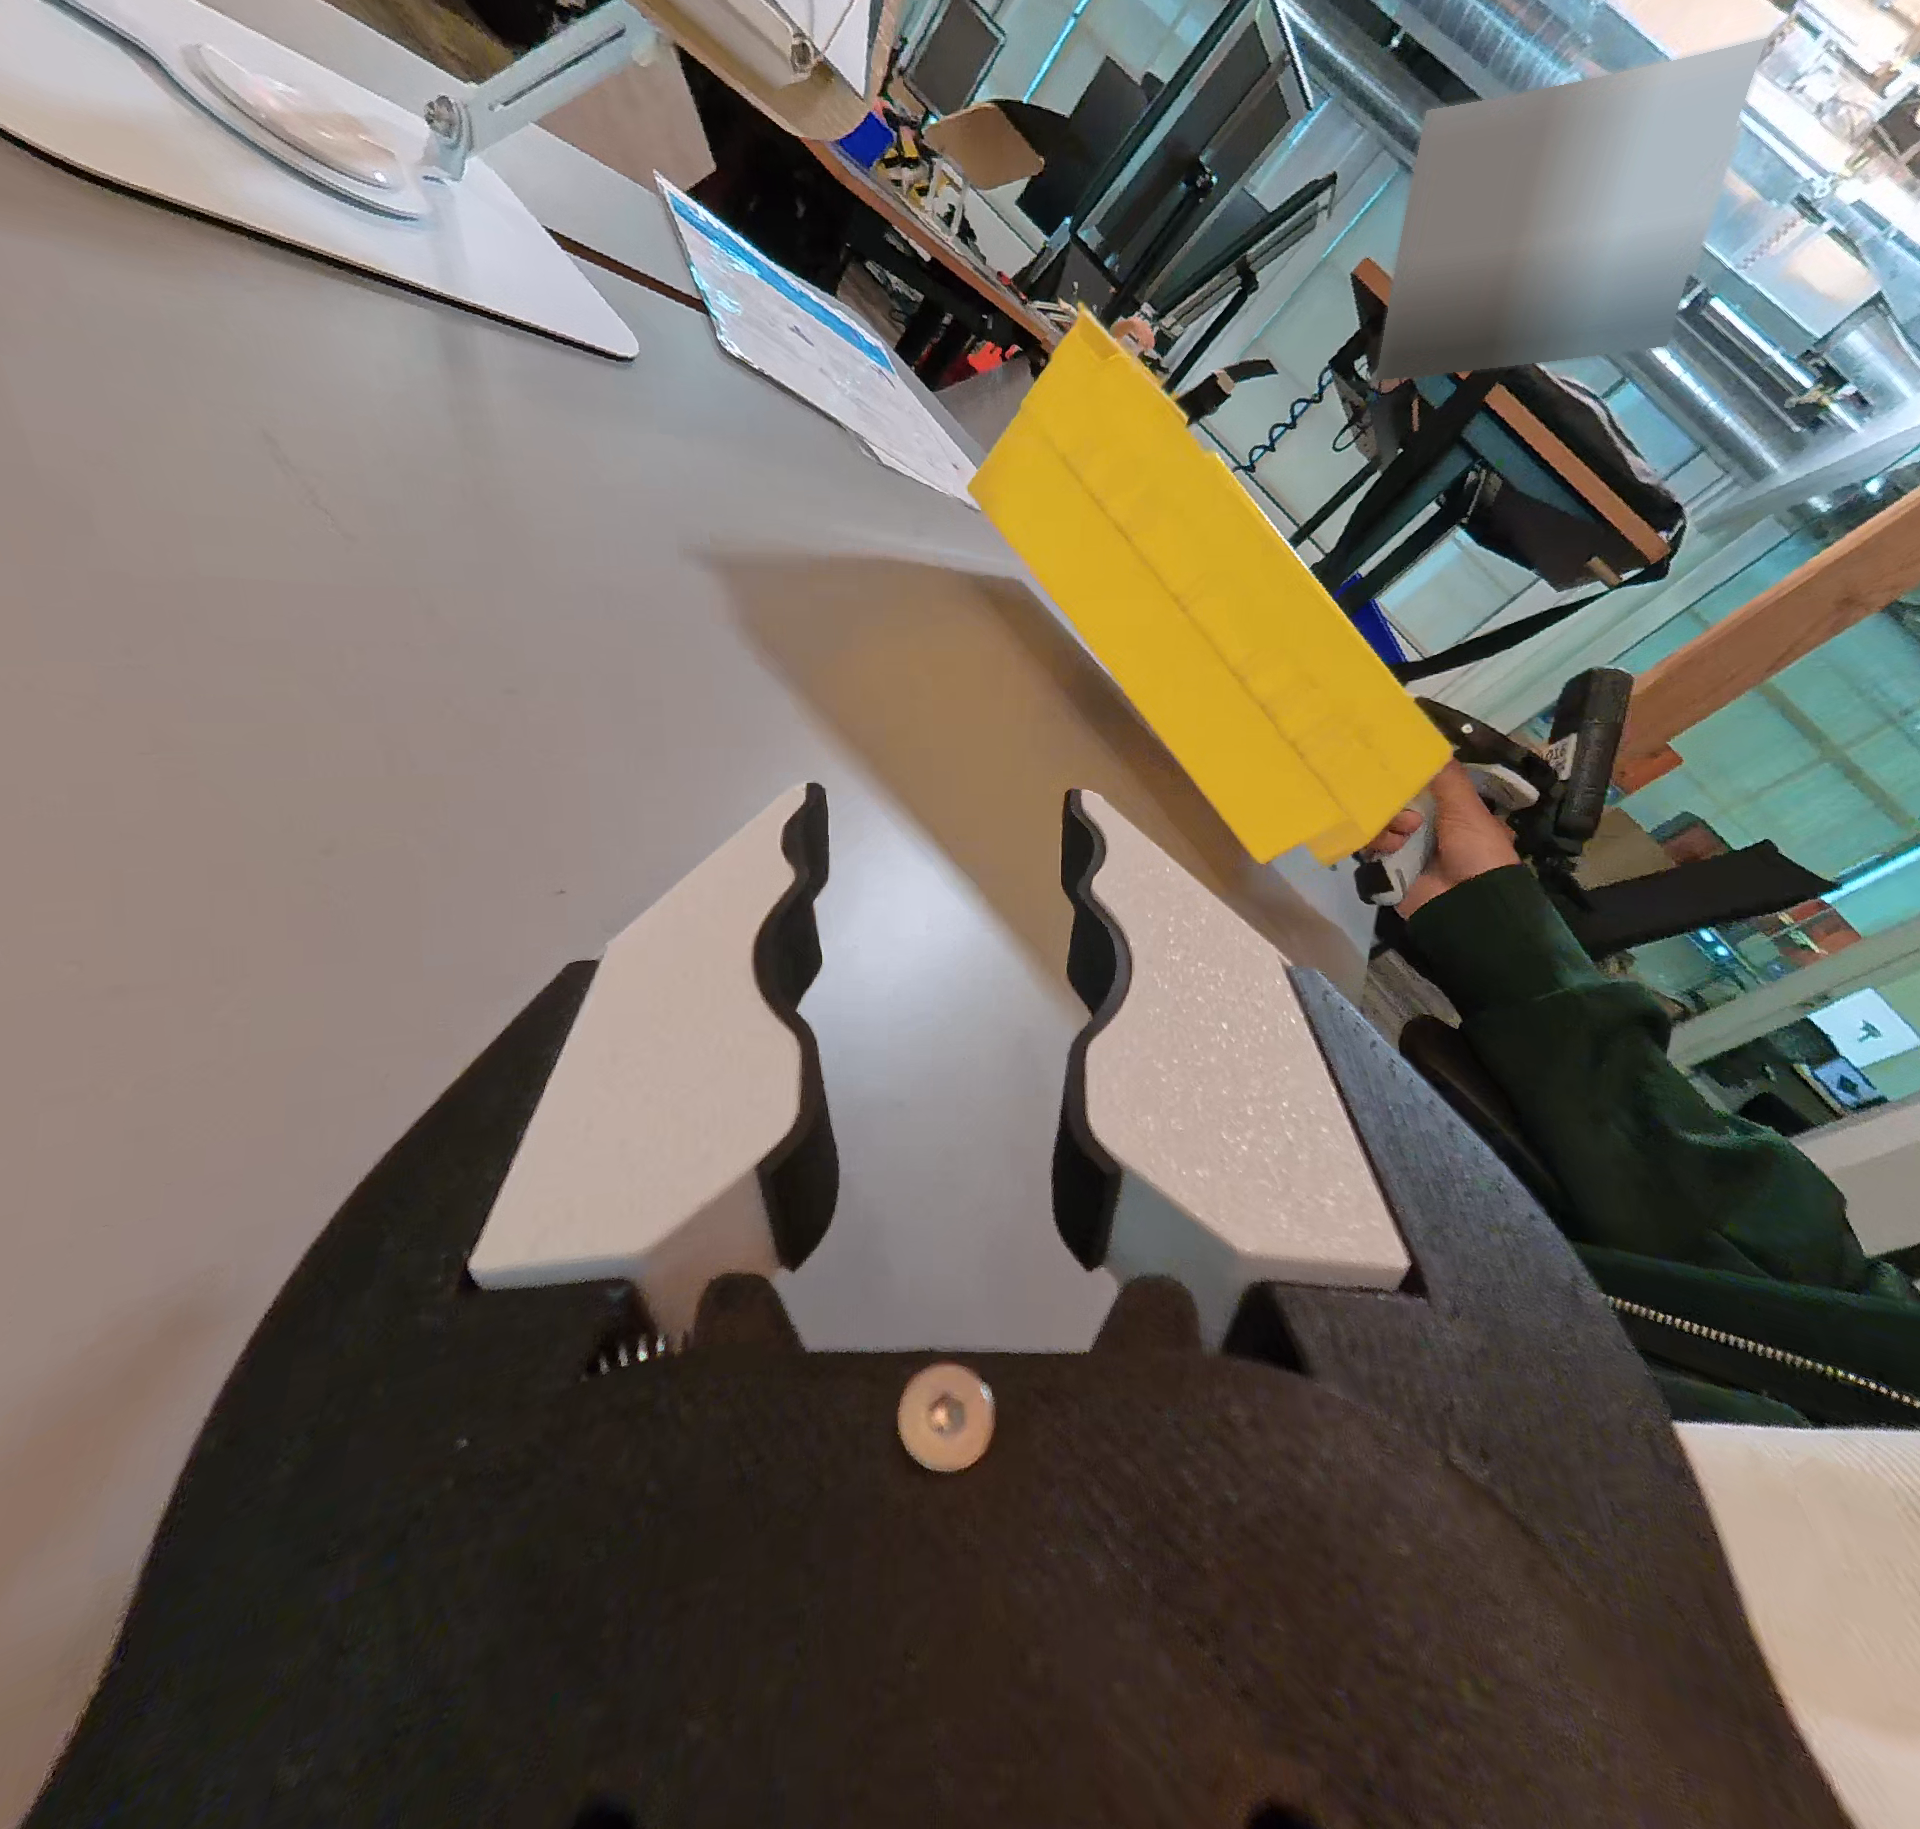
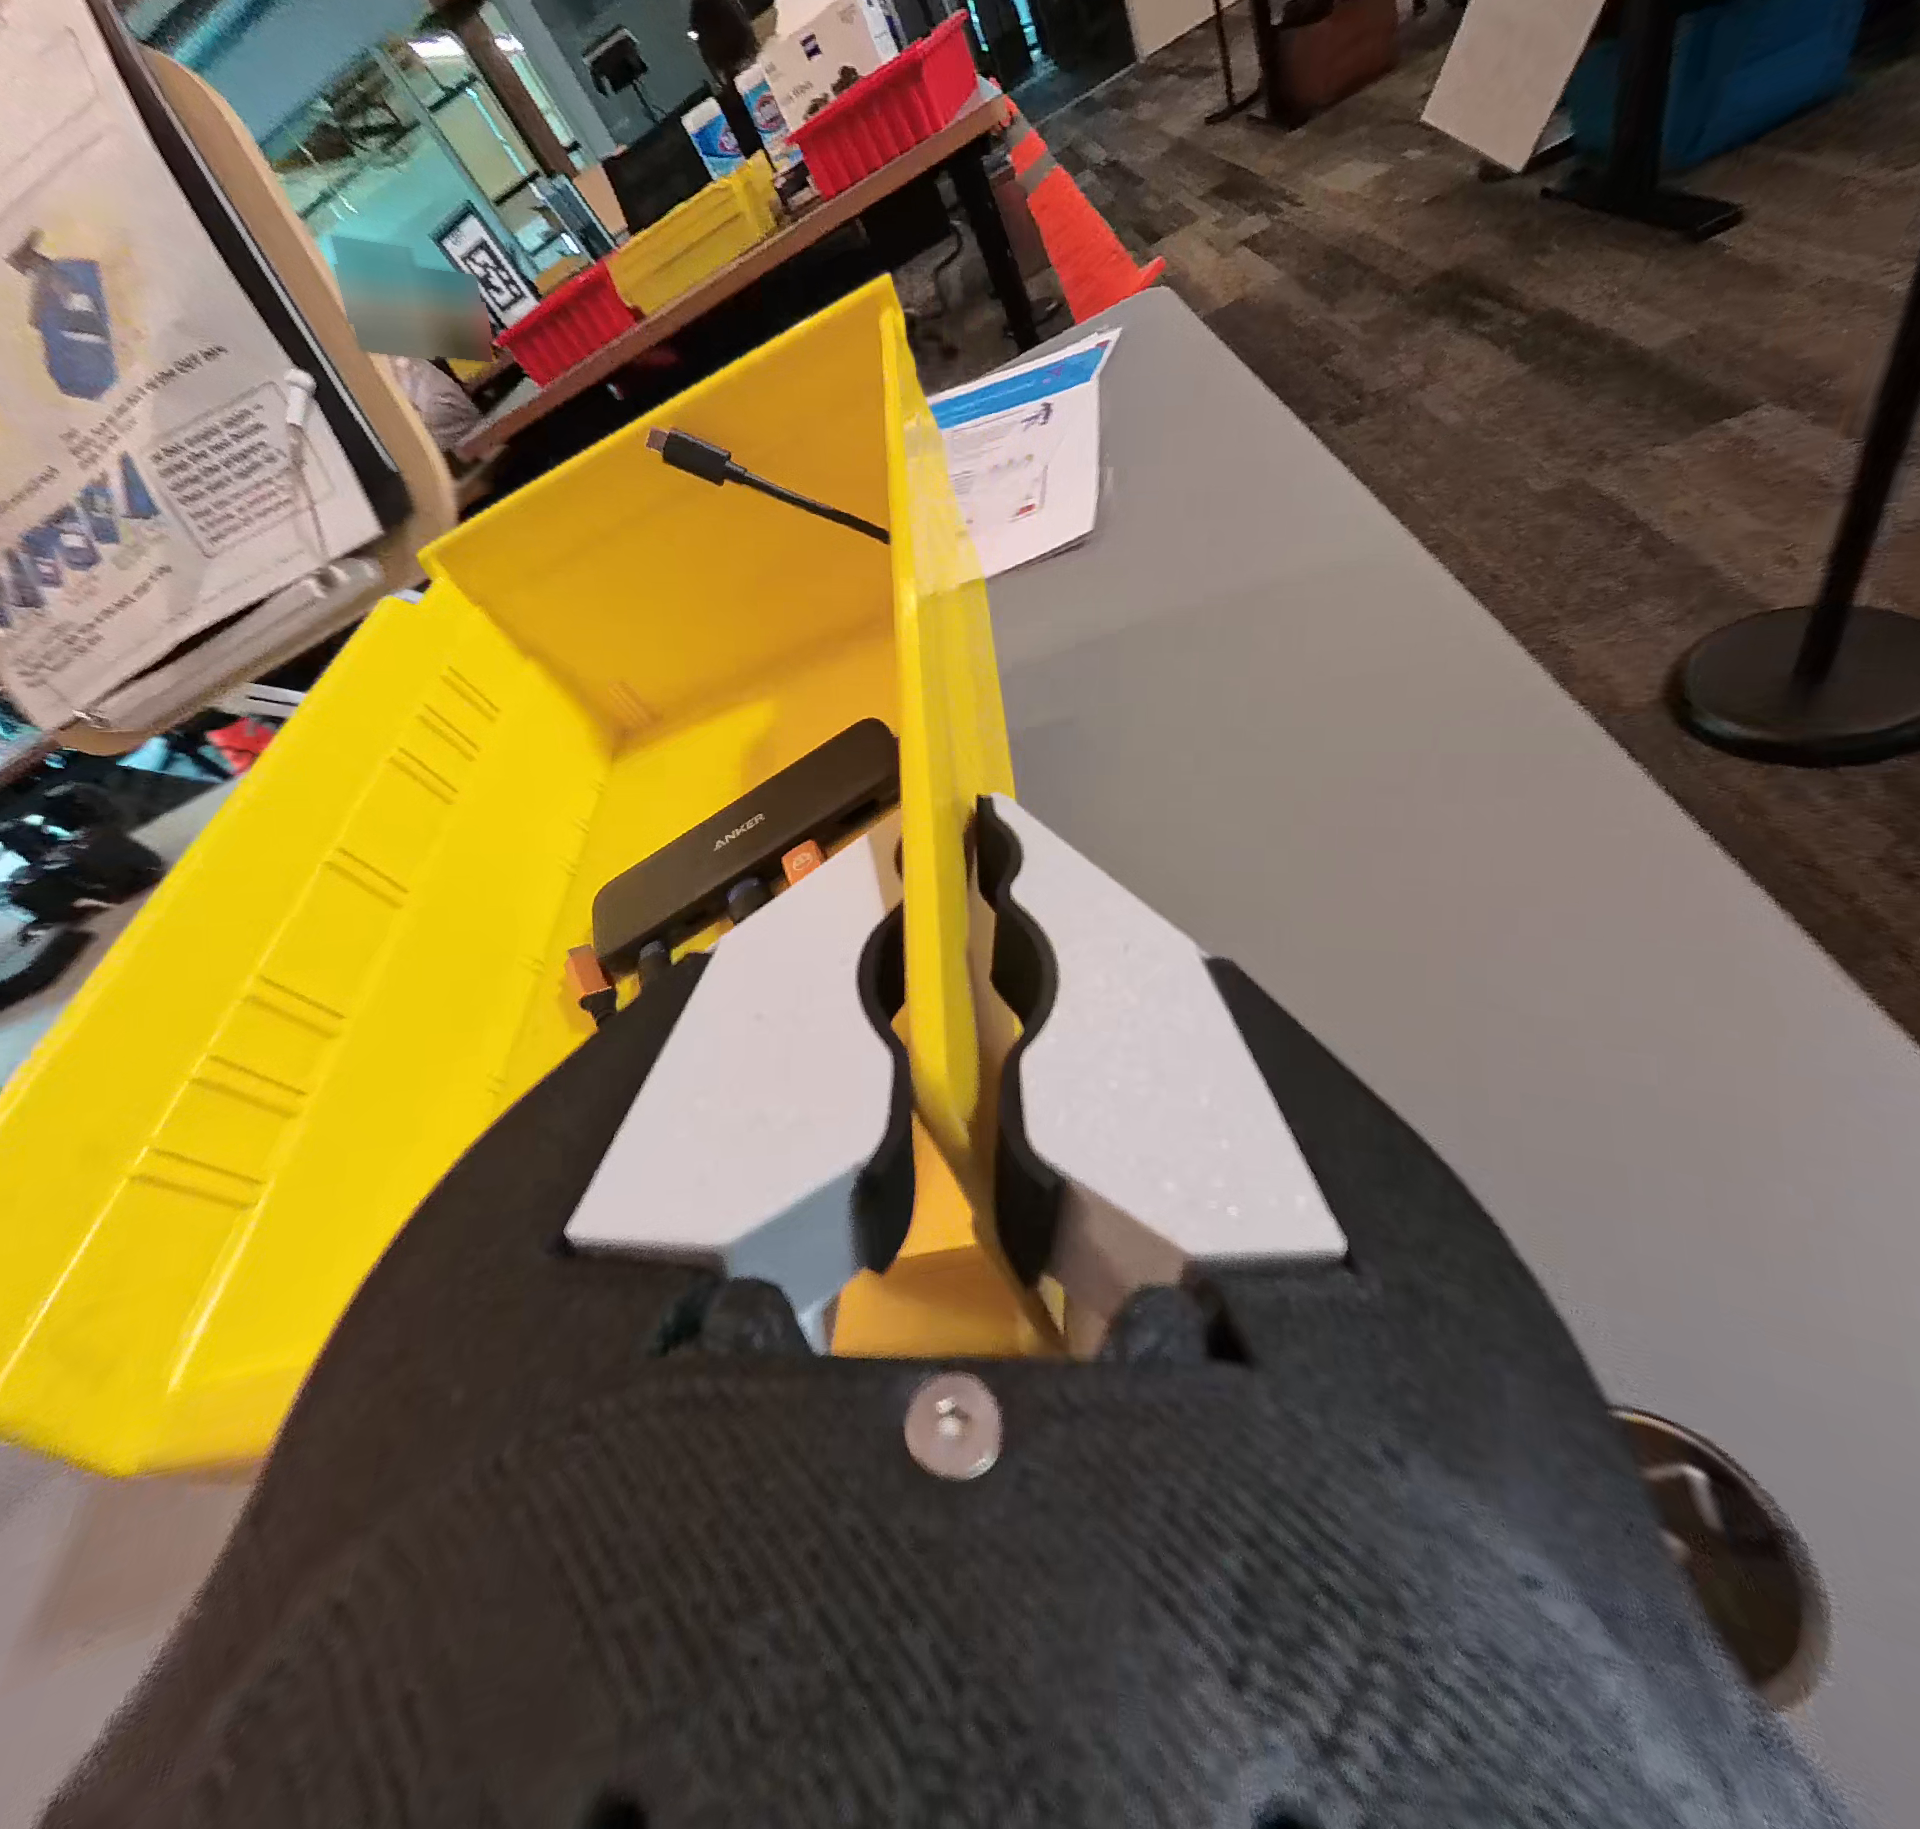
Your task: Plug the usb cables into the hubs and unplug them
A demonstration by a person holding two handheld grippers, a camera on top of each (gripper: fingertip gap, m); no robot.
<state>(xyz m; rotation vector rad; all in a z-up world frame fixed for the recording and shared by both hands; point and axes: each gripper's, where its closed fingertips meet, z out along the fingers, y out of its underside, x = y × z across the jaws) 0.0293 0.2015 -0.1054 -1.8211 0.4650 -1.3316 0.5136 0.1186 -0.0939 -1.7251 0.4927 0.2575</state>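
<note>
Looking across both wrist views, left to right:

Left gripper: fingers spread apart with nothing between them, just bare grey table showing through the gap. It hangs over the tabletop, tilted.

White board: flat on the table at the far left of the left view, with a white bracket thing bolted on top.

Printed sheet: lying on the table past the board, blue and white; it also shows in the right view beyond the bin.

Yellow bin: in the left view it's up off the table and tipped, casting a shadow underneath. At its lower right end you can see a hand in a dark green sleeve holding the other tool.

Right gripper: clamped onto the right side wall of the yellow bin, one finger inside, one outside, wall pinched between the black wavy pads.

Hub: black, lying on the bin floor right by the gripped wall, just ahead of the left finger. Some plugs look stuck into its near edge, including an orange one, but it's blurry so I can't count them.

USB cable: a black lead with a small free plug, sticking out over the bin's far end, apparently coming from behind the gripped wall.

Background: red bins on a wooden table, orange cone, black stand base on the carpet at right.
</note>
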